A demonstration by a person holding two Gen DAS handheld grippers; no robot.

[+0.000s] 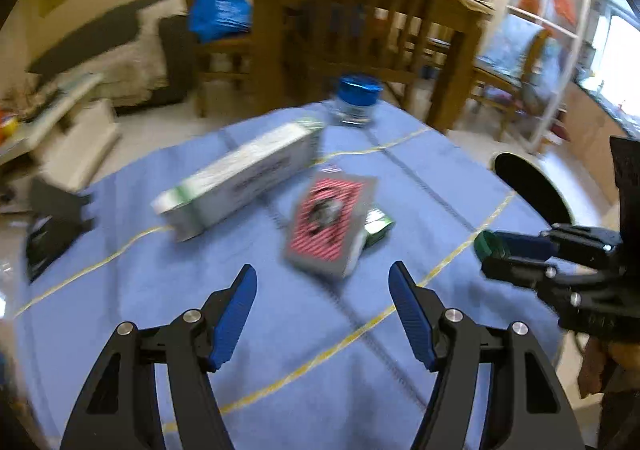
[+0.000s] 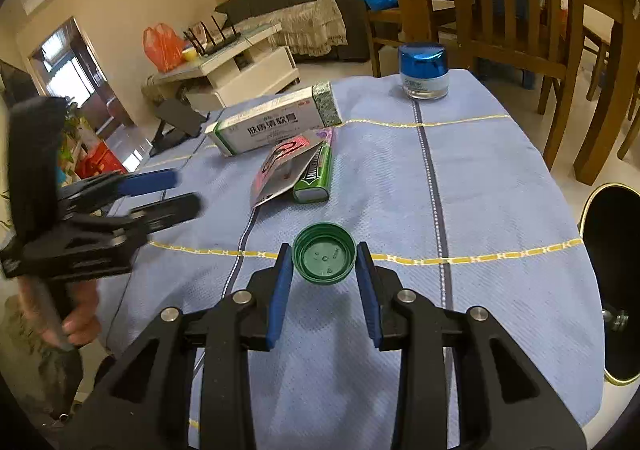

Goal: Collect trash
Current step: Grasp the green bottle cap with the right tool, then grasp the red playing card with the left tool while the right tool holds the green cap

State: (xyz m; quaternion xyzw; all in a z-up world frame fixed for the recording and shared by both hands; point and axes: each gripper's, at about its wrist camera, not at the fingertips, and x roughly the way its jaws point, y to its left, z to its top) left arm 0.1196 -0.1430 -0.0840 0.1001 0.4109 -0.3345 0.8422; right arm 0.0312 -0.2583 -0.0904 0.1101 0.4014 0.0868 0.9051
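Note:
My right gripper (image 2: 324,248) is shut on a green bottle cap (image 2: 324,262), hollow side towards the camera, over the near part of the blue tablecloth (image 2: 500,189). In the left wrist view the cap (image 1: 490,244) sticks out of those jaws at the right. My left gripper (image 1: 323,270) is open with nothing between its fingers, just short of a red striped packet (image 1: 328,226). A green gum pack (image 2: 316,177) lies partly under that packet (image 2: 284,165). Behind them lies a long white and green box (image 2: 276,119).
A jar with a blue lid (image 2: 422,69) stands at the table's far edge. A round black bin (image 2: 616,282) sits on the floor to the right of the table. A black stand (image 2: 172,121) is at the left edge. Wooden chairs (image 2: 500,9) stand beyond.

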